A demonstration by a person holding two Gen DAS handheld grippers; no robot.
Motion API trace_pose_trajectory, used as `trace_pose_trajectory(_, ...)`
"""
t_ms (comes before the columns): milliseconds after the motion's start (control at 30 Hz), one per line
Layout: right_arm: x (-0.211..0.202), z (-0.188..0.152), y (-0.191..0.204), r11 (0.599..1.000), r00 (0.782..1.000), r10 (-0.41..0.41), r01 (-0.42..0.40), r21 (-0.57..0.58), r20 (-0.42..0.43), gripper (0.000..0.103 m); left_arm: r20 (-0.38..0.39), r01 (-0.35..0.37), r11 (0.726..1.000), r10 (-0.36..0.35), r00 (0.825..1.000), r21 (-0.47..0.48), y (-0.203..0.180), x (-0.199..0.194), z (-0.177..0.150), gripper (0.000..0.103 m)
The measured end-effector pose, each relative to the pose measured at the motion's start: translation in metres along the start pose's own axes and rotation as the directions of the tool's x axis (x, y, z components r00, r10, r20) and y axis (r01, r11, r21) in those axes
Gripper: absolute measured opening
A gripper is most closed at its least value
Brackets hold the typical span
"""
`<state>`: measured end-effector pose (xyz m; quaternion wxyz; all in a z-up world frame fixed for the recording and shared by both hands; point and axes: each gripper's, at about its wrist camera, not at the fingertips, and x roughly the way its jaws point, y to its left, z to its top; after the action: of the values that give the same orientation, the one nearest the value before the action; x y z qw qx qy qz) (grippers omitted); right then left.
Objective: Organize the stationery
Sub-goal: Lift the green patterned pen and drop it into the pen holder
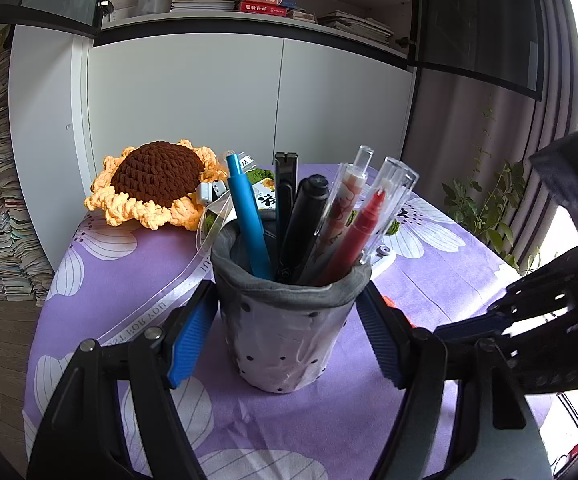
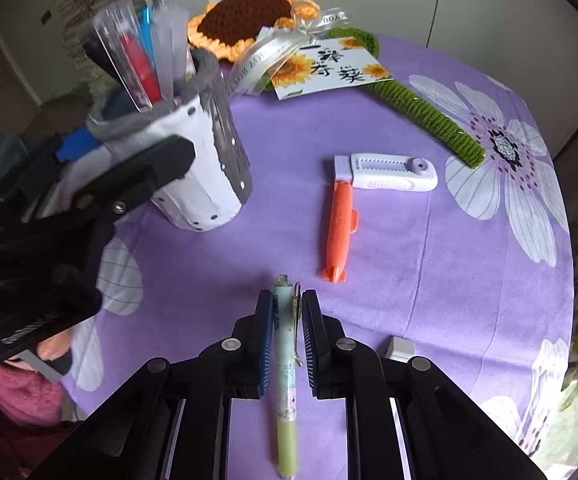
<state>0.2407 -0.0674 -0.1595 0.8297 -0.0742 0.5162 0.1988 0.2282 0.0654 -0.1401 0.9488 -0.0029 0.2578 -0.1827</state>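
The left gripper [image 1: 289, 332] has its blue-padded fingers [image 1: 189, 344] clamped on either side of the pen holder [image 1: 285, 328], a grey-and-white dotted fabric cup that stands upright on the purple flowered desk [image 1: 129, 272]. The cup holds a blue pen [image 1: 247, 220], a black marker [image 1: 305, 220], a red marker [image 1: 355, 236] and several clear-capped pens, all leaning outward.

To its right, the right gripper [image 2: 287, 340] points steeply down at the near edge of the desk. Its fingers [image 2: 263, 344] stand close together around a light green pen [image 2: 285, 380], which lies lengthwise between them, its clip toward the right pad; the pads look pressed on its barrel.

Farther out on the desk lie an orange cutter [image 2: 340, 232] and, touching its far end, a white correction tape [image 2: 389, 172]. A crochet sunflower [image 2: 249, 20] with a green stem and a card [image 2: 329, 68] lies at the far edge.
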Motion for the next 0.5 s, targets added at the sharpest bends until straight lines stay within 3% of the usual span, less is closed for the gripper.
trace_pose_trajectory(100,-0.032,0.001,0.0,0.999,0.995,0.038,-0.04,0.025,0.091,0.015,0.0,0.0,1.0,0.0,1.0,0.0,0.0,0.0,0.0,0.071)
trace_pose_trajectory(200,-0.076,0.002,0.004,0.997,0.974,0.057,-0.065,0.03,0.218,0.015,0.0,0.0,1.0,0.0,1.0,0.0,0.0,0.0,0.0,0.071)
trace_pose_trajectory(367,-0.134,0.011,0.016,0.994,0.906,0.107,-0.108,-0.019,0.41,0.015,0.0,0.0,1.0,0.0,1.0,0.0,0.0,0.0,0.0,0.071)
trace_pose_trajectory(500,-0.165,0.027,0.033,0.989,0.855,0.145,-0.121,-0.08,0.497,0.013,-0.001,0.0,1.0,0.0,1.0,0.0,0.0,0.0,0.0,0.071)
